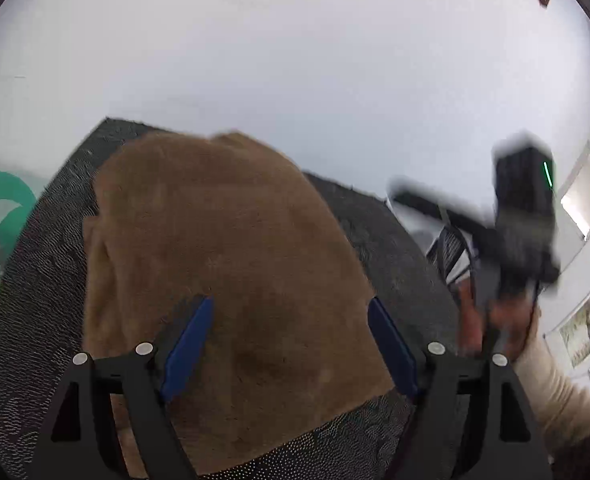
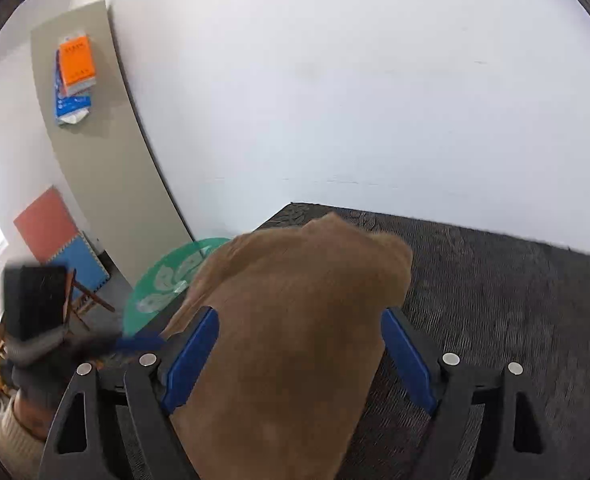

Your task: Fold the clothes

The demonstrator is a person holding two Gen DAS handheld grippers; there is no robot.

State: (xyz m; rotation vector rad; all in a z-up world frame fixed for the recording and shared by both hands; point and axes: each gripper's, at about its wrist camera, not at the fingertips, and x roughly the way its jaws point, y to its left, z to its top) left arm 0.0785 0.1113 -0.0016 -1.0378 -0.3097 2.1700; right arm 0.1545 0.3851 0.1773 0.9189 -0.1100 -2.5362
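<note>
Left wrist view: dark patterned tabletop [image 1: 27,300], white wall behind. One brown garment [image 1: 223,248] lying folded on top; left gripper [image 1: 291,344] spread wide above it, grasping nothing.

Right wrist view: same tabletop, one green disc [image 2: 167,280] at edge, two floor mats [image 2: 61,240], book stack [image 2: 75,80]. Right gripper [image 2: 299,356] released, garment between the blue pads, untouched.

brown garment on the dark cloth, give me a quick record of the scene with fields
garment: brown garment, soft and fuzzy, lying in a rounded heap
surface: dark patterned cloth under it, white wall behind
left gripper: open, blue pads either side of the garment's near part, not pressing
right gripper: open, above the garment, nothing held
beside the cloth: green round object at its left edge
fold state: cannot tell whether any fold is done
</note>
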